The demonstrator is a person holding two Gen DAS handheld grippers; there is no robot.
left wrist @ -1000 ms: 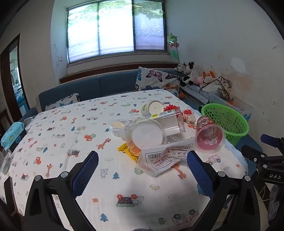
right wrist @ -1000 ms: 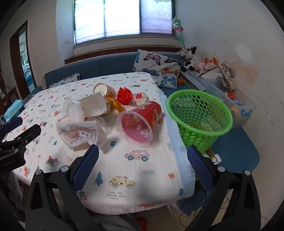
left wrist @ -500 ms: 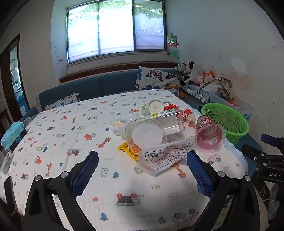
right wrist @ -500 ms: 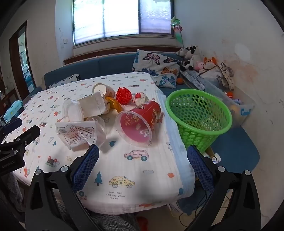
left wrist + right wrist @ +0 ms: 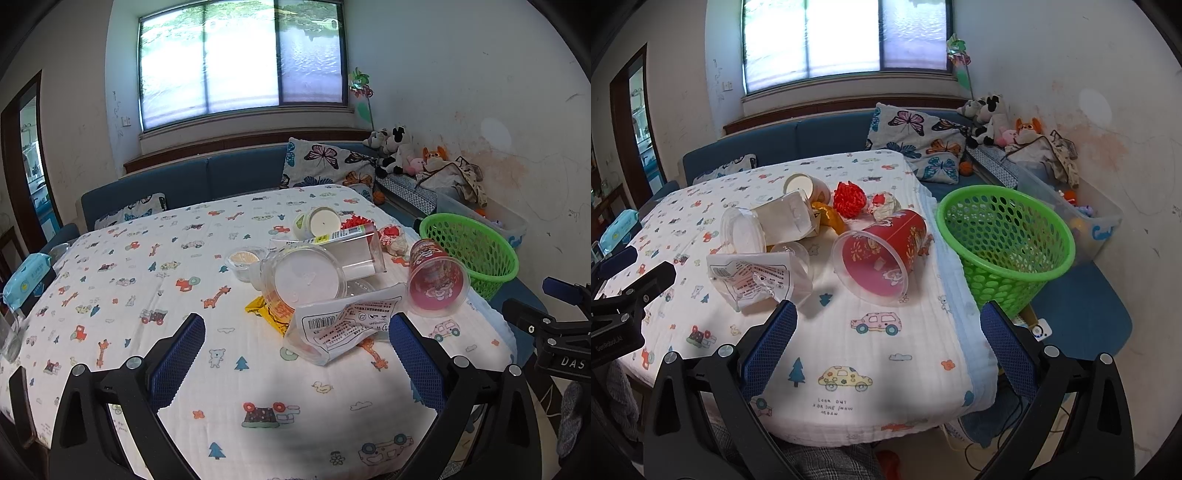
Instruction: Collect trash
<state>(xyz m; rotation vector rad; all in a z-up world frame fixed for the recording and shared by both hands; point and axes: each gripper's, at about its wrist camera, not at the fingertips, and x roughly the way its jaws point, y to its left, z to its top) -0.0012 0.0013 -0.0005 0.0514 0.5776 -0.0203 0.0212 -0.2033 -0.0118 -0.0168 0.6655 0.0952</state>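
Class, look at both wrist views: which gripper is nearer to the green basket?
Right. The right gripper hovers open over the table's near corner, with the green basket just ahead to its right. The left gripper hovers farther along the table, with the trash pile between it and the basket.

Empty wide-open left tongs above trash pile, green basket nearby

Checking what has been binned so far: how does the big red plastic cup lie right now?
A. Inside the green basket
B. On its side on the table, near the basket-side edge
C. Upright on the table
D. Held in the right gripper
B: the red plastic cup lies tipped over on the tablecloth, mouth toward the camera, beside the green basket; the right gripper is open and holds nothing.
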